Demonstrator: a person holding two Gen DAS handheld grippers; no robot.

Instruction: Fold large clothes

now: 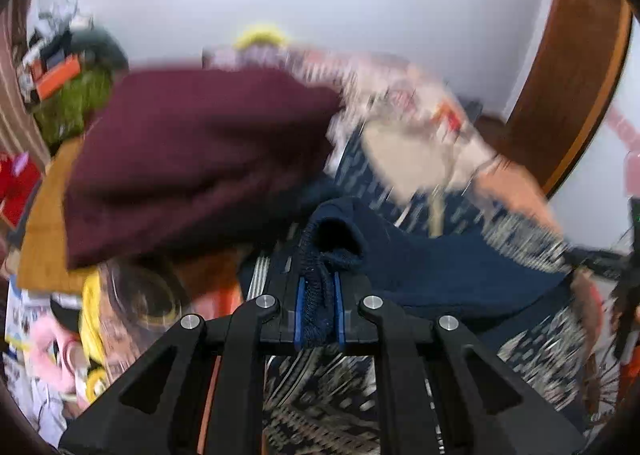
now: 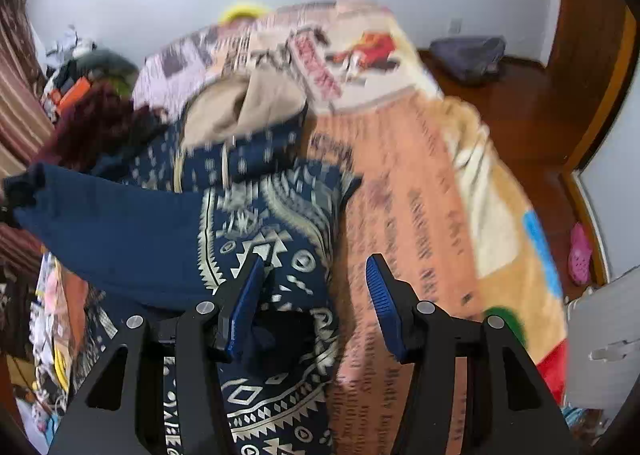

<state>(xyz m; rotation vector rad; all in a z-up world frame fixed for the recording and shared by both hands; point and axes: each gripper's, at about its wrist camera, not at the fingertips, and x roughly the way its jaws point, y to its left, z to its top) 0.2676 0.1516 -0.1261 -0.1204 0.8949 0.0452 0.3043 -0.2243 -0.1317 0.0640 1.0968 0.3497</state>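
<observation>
A navy hooded sweater with a cream pattern point(image 2: 272, 239) lies on the bed, its plain navy sleeve point(image 2: 120, 231) stretched out to the left. My left gripper point(image 1: 319, 295) is shut on the ribbed cuff of that sleeve point(image 1: 316, 279) and holds it lifted. The sleeve runs off to the right in the left wrist view point(image 1: 440, 267). My right gripper point(image 2: 316, 287) is open above the sweater's right edge, its left finger point(image 2: 244, 303) over the patterned cloth, nothing between the pads.
A maroon garment point(image 1: 200, 159) lies left of the sweater, also in the right wrist view point(image 2: 96, 127). The bed has a printed orange and cream cover point(image 2: 420, 191). Clutter is piled at the left point(image 1: 68, 75). A wooden floor point(image 2: 520, 103) with a grey bag point(image 2: 468, 53) lies to the right.
</observation>
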